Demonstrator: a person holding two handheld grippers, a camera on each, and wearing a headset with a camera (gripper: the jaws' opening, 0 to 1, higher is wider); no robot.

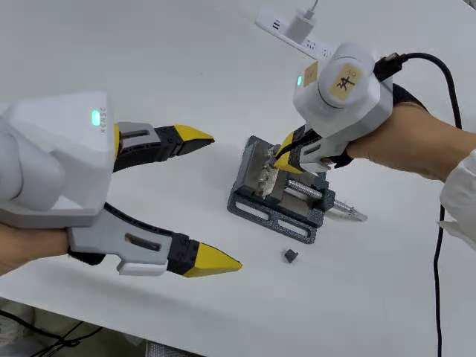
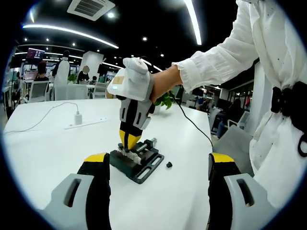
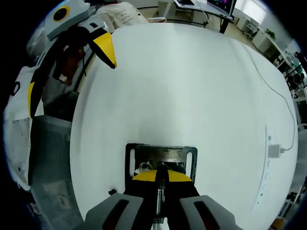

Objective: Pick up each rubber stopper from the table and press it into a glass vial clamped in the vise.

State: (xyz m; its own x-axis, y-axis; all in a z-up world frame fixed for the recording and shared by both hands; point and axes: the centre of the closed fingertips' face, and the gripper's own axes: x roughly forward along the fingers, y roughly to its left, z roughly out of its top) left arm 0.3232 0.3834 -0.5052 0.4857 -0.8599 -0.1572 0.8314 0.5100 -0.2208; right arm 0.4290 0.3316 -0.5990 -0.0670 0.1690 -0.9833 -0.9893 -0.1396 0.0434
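A dark metal vise (image 1: 262, 210) (image 2: 144, 168) (image 3: 130, 154) stands mid-table with glass vials (image 1: 265, 177) (image 3: 144, 167) clamped in its jaws. My right gripper (image 1: 283, 159) (image 2: 128, 140) (image 3: 160, 176) points down onto the vial tops, its yellow tips shut together; I cannot see whether anything sits between them. One small dark rubber stopper (image 1: 290, 256) (image 2: 169, 164) (image 3: 112, 192) lies on the table just beside the vise. My left gripper (image 1: 205, 198) (image 2: 159, 158) (image 3: 69, 72) hovers to the left of the vise, wide open and holding nothing.
A white power strip (image 1: 294, 33) (image 2: 86, 123) (image 3: 271, 151) with a plugged charger lies at the far table edge. A black cable (image 1: 448, 149) trails from the right gripper along the right side. The white tabletop (image 1: 186, 44) stretches around the vise.
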